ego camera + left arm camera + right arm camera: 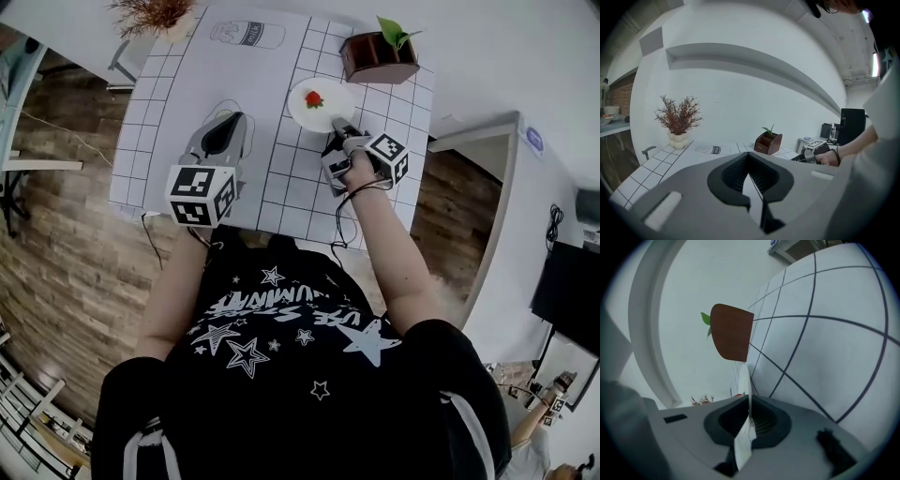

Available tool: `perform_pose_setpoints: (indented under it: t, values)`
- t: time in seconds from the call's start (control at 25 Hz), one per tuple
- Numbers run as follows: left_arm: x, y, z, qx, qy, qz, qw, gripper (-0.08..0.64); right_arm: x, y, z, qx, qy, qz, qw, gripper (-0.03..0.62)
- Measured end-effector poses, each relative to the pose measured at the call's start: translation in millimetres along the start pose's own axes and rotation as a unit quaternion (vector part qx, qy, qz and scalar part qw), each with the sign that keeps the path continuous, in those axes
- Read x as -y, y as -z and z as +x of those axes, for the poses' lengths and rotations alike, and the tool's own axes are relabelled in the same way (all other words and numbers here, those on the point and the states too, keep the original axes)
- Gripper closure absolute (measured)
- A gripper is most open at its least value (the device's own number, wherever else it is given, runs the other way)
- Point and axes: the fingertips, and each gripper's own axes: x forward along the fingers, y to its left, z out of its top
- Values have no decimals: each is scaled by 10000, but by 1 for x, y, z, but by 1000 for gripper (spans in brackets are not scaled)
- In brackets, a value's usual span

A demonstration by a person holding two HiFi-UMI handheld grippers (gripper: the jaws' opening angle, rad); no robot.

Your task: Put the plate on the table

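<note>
A white plate (319, 103) with a small red and green piece on it lies over the gridded white table top (281, 178), near the back right. My right gripper (339, 131) is shut on the plate's near rim. In the right gripper view the plate (745, 380) shows edge-on, thin and white, pinched between the dark pads of the right gripper (749, 404). Whether the plate rests on the table I cannot tell. My left gripper (225, 127) hovers over the table's left half, shut with nothing in it. In its own view the left gripper (750, 176) points at the far wall.
A brown wooden box with a green plant (378, 56) stands just behind the plate and fills part of the right gripper view as the brown box (732, 332). A vase of dried twigs (155, 14) sits at the back left corner. A bottle drawing (247, 35) is printed on the top.
</note>
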Motion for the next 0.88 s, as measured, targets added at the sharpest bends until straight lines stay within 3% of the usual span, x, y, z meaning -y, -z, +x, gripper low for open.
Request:
perform_pose_setpoints:
  t: [0.32,0.4,0.48,0.88]
  values:
    - [-2,-5,0,76,31,-6,10000,551,-4,-6,-1,147,102,-138,9997,566]
    - [-2,-7,1,91,60,-1,9999,551,-5,-5,0,140,162,-247,9995,501]
    - [-3,-9,2,110,88,6,9999,551,-7,-4,1,120,204,-326,9992,489]
    - [-10,-16,4,171,286,7,9994,551,-3,-6,-7,394,879,-1041,9899,460]
